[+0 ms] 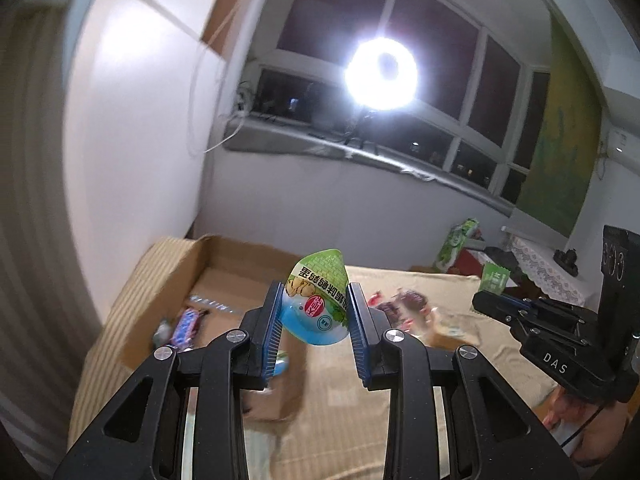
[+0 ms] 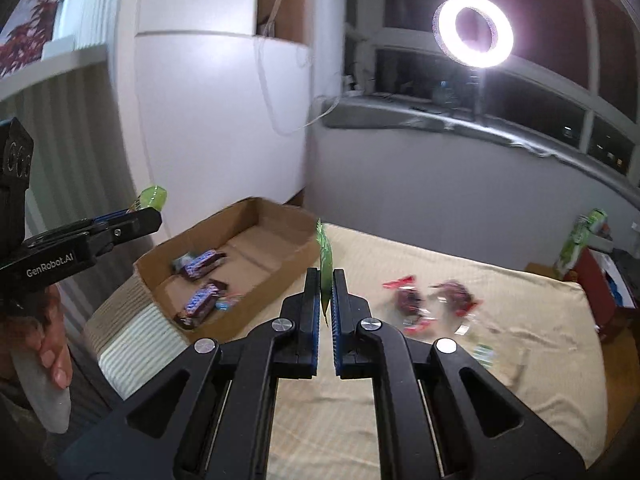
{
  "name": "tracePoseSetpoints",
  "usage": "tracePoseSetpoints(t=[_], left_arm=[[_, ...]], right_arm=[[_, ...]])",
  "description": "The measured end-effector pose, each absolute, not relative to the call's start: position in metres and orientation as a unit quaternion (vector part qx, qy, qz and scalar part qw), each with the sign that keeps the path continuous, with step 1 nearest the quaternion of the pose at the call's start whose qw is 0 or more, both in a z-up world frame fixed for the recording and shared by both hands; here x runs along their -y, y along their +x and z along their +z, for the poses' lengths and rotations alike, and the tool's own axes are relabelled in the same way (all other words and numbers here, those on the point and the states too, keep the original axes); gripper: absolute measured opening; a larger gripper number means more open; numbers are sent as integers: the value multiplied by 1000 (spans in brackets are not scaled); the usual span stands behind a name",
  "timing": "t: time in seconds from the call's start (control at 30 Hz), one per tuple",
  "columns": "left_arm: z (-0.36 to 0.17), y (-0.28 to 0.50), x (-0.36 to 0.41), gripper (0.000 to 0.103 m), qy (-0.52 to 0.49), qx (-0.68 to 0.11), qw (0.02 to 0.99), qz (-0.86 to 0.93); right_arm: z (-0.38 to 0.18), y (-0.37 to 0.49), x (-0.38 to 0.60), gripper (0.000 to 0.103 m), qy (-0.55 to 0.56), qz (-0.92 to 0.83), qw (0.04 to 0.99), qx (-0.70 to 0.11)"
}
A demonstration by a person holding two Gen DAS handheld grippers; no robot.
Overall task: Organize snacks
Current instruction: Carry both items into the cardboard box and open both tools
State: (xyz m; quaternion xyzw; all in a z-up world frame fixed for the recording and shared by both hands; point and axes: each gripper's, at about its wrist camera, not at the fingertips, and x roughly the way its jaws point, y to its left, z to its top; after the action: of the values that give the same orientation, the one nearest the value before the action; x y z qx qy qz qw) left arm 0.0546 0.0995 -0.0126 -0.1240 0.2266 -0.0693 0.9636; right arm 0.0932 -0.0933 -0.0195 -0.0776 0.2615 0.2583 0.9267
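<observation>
My left gripper [image 1: 316,300] is shut on a green and blue snack packet [image 1: 316,300] and holds it in the air over the bed, near the cardboard box [image 1: 240,256]. It also shows in the right wrist view [image 2: 136,216]. My right gripper [image 2: 326,280] is shut on a thin green packet [image 2: 325,256], seen edge-on, above the bed beside the box [image 2: 256,216]. The box holds purple snack bars [image 2: 202,300] and small packets. Red and dark wrapped snacks [image 2: 412,300] lie on the beige bedspread [image 2: 440,380].
A bright ring light [image 2: 474,32] stands by the window sill. A side table with green packages [image 2: 580,236] is at the right of the bed. A white wall and cabinet stand behind the box. The right gripper shows in the left wrist view [image 1: 520,308].
</observation>
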Motion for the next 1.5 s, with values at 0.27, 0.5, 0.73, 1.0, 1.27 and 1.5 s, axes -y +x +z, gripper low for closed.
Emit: tracePoseSetpoints(t=[0.27, 0.5, 0.73, 1.0, 1.27, 1.5], left_arm=[[-16, 37, -165, 29, -140, -221, 965, 12], [-1, 41, -167, 29, -134, -204, 970, 20], [-27, 63, -159, 29, -139, -233, 962, 0], [-64, 72, -166, 78, -144, -283, 948, 27], [-54, 53, -185, 78, -175, -267, 946, 61], [-49, 34, -178, 78, -174, -265, 946, 68]], right_arm=[[-23, 94, 18, 5, -98, 339, 901, -251], [-25, 102, 3, 5, -97, 351, 897, -249], [-54, 122, -12, 5, -100, 363, 882, -283], [-89, 141, -14, 46, -108, 353, 876, -310], [-92, 115, 6, 53, -109, 342, 883, -303], [-88, 92, 5, 54, -100, 353, 887, -280]])
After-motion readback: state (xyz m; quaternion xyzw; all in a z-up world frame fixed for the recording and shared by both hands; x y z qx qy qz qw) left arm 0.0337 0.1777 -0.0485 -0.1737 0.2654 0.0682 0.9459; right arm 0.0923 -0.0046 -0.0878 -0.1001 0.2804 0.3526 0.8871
